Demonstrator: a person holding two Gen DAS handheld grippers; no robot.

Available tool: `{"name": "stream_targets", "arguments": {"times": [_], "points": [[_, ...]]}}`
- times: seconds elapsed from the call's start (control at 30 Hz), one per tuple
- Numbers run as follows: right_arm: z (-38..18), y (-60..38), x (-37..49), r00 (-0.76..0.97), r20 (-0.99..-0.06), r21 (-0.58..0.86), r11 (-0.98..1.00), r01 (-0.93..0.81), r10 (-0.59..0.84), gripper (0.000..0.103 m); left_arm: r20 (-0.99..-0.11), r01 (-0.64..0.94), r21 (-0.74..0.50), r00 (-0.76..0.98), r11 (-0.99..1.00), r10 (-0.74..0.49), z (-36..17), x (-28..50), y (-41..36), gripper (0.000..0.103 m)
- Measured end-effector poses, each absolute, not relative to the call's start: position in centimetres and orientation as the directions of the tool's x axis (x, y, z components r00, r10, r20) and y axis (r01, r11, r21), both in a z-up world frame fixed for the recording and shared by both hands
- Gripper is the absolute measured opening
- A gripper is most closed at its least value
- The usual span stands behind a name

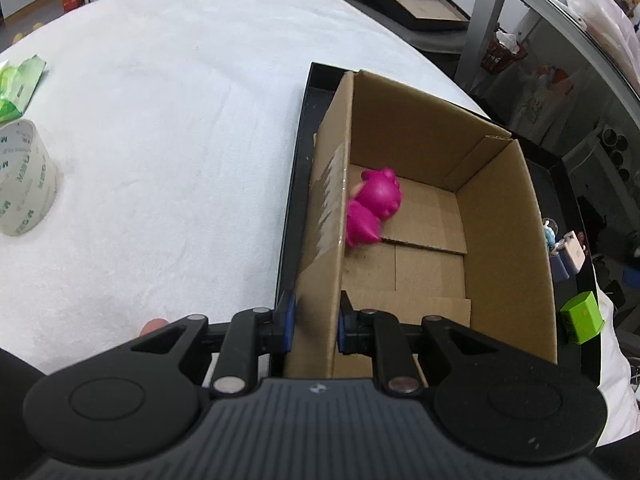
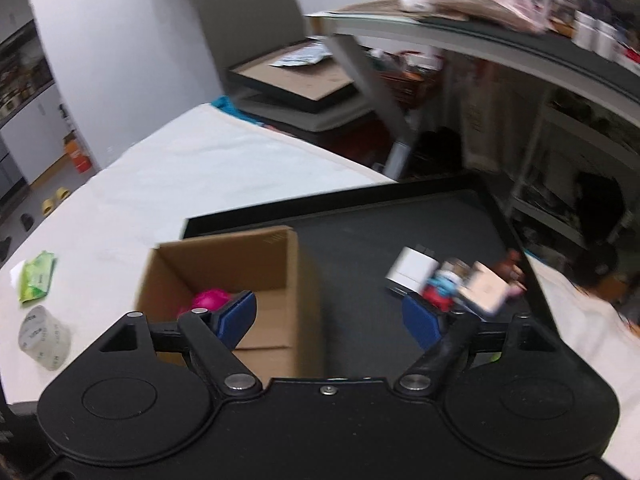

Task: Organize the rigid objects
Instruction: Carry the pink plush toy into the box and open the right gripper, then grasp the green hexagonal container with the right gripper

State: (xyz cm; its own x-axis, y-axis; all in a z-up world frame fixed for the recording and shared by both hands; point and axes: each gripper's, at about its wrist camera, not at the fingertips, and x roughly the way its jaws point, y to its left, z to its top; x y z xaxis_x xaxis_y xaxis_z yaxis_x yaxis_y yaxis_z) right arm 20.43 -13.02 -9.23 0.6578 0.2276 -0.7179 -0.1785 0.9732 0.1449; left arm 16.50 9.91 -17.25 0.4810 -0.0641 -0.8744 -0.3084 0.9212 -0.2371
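Note:
An open cardboard box stands on a black tray. A magenta rubber toy lies inside the box against its left wall. My left gripper is shut on the box's left wall, one blue pad on each side. In the right wrist view the box and the toy show at the left, and my right gripper is open and empty above the tray. A cluster of small objects, with a white block and a tan box, lies on the tray to the right.
A tape roll and a green wipes pack lie on the white cloth at the left. A green cube sits at the tray's right edge, with small items beyond it. Shelves and clutter stand past the table.

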Motion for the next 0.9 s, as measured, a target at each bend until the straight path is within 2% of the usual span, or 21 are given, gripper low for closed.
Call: {"name": "stream_targets", "arguments": {"times": [0.27, 0.33, 0.53, 0.9], "points": [[-11.9, -16.9, 20.2, 0.634, -0.757, 0.145, 0.987, -0.074, 0.159, 0.084, -0.886, -0.302, -0.182, 0.464, 0.936, -0.023, -16.6, 16.6, 9.1, 0.017], [-12.5, -17.7, 20.1, 0.634, -0.76, 0.148, 0.988, -0.045, 0.143, 0.088, -0.889, -0.293, -0.156, 0.458, 0.943, -0.005, -16.4, 16.7, 8.6, 0.018], [-13.8, -19.9, 20.0, 0.638, -0.766, 0.148, 0.988, 0.052, 0.081, 0.095, -0.891, -0.296, -0.107, 0.452, 0.949, 0.04, -16.1, 17.0, 7.5, 0.024], [-16.6, -23.3, 20.0, 0.598, -0.799, 0.139, 0.949, 0.281, -0.06, 0.1, -0.899, -0.316, -0.017, 0.42, 0.949, 0.123, -15.7, 18.3, 5.7, 0.034]]}}
